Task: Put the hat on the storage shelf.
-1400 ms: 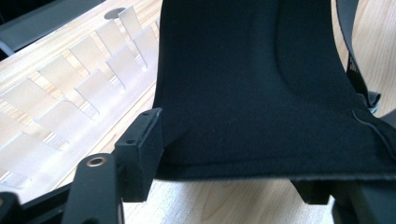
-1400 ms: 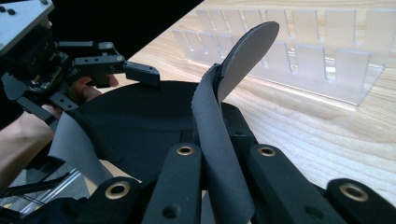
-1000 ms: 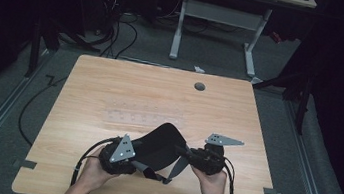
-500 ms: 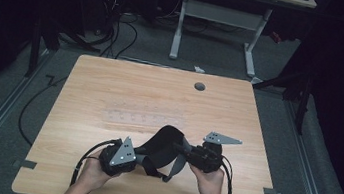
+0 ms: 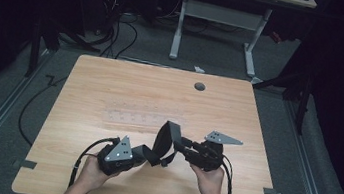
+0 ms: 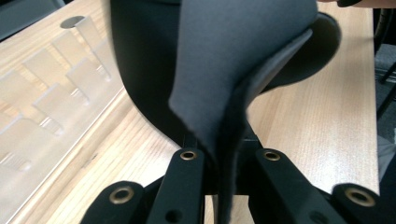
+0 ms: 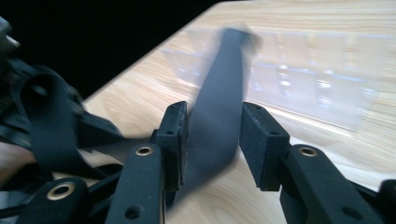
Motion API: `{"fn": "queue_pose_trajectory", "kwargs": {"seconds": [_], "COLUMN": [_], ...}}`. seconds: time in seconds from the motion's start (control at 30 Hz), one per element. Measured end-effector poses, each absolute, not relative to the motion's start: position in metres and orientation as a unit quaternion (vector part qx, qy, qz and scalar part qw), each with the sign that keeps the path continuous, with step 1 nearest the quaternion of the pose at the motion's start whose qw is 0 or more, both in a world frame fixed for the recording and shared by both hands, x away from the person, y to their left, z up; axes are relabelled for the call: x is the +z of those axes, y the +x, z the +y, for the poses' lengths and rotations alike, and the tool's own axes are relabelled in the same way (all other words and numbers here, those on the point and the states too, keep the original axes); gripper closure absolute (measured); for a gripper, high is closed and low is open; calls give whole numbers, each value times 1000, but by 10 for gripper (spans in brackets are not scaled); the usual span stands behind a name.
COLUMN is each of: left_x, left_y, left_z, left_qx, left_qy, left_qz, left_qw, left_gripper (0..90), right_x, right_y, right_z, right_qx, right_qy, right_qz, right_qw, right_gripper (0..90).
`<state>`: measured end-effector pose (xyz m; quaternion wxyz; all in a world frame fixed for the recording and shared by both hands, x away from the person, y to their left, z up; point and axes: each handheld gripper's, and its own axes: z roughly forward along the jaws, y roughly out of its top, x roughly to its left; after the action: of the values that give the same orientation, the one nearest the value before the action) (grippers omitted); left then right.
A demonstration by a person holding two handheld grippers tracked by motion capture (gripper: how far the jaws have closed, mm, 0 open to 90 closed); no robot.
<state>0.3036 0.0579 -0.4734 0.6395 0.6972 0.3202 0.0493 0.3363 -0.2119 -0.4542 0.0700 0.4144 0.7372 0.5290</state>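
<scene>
High view is showing a person's two hands working at the near edge of a wooden tabletop [image 5: 110, 89], each holding a tool, with a black fabric strap [image 5: 164, 141] arching up between them at about 6 o'clock on the surface. Left tool [image 5: 139, 154] is sitting at the strap's 8 o'clock end, and in the left gripper view its jaws are pressing together on the dark grey edge of the strap [image 6: 233, 70], which is rising from them and folding over toward 1 o'clock. Right tool [image 5: 181, 146] is meeting the strap from 3 o'clock; in the right gripper view its jaws are standing apart, with the strap [image 7: 219, 116] running between the pads, lying close against the left pad and leaving a gap at the right one. A clear plastic rack [image 5: 132, 118] is lying flat on the tabletop just beyond the strap, toward 12 o'clock. A round grommet [image 5: 199, 86] is sitting near the far edge.
</scene>
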Motion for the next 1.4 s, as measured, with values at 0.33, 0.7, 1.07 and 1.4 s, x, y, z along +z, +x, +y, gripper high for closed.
{"fn": "queue_pose_trajectory", "kwargs": {"seconds": [0.33, 0.7, 1.07, 1.4], "left_x": [-467, -464, -458, -449], "left_y": [310, 315, 324, 333], "left_z": [72, 81, 92, 102], "left_qx": [51, 54, 70, 86], "left_qy": [671, 656, 630, 607], "left_qz": [350, 365, 387, 404], "left_qw": [652, 658, 670, 679], "left_gripper": [857, 856, 856, 856], "right_x": [-477, -494, -510, -522], "right_y": [332, 335, 340, 340], "right_z": [-236, -258, -283, -291], "right_qx": [496, 439, 378, 337], "right_qy": [448, 484, 526, 537], "right_qz": [736, 733, 727, 733], "right_qw": [111, 188, 226, 245], "right_gripper": [542, 493, 473, 454]}}
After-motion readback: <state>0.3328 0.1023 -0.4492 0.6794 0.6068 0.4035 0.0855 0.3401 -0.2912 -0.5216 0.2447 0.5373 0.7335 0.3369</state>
